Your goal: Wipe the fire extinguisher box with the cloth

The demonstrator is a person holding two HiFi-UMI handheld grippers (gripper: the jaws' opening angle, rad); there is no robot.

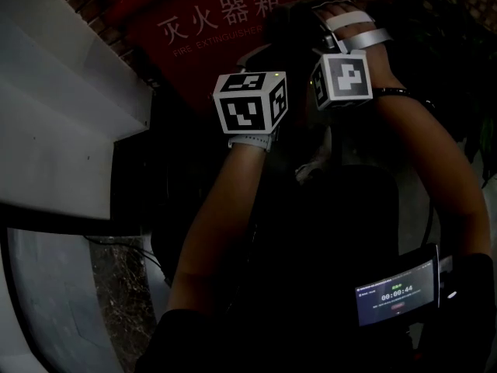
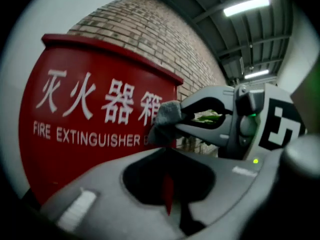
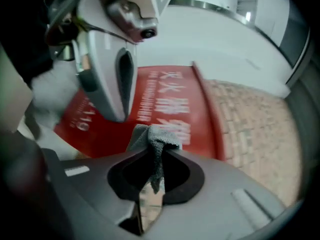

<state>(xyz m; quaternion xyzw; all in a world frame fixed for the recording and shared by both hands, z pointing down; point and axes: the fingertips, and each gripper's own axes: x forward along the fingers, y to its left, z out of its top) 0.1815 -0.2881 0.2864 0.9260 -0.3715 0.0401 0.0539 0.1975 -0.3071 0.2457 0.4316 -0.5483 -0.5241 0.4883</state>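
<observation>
The fire extinguisher box (image 2: 90, 149) is a red cabinet standing against a brick wall (image 2: 165, 44). Overhead is a dark ceiling with lit tube lights (image 2: 247, 6). In the dim head view, a white stepped ledge (image 1: 70, 99) runs down the left side, beside the box.

The box front carries large white Chinese characters, 灭火器箱. Under them in white capitals is "FIRE EXTINGUISHER", followed by a word that the cloth cuts off. The right gripper view also shows "119" in white lower on the same red face. A small screen (image 1: 396, 292) at the lower right of the head view reads 00:00:44; its other lines are too small to read.

Both arms are raised toward the box, and the marker cubes (image 1: 250, 103) face the head camera. The right gripper (image 3: 150, 151) has its jaws pressed together on a grey cloth (image 3: 152, 139), which bunches above the jaw tips and hangs down between them. The left gripper view shows the cloth right at the box's red front, by the last character, though contact cannot be told for sure. The left gripper (image 2: 167, 151) is near the box, just beside the right one. Its jaws are together with nothing between them, and only a thin red sliver of the box shows through.
</observation>
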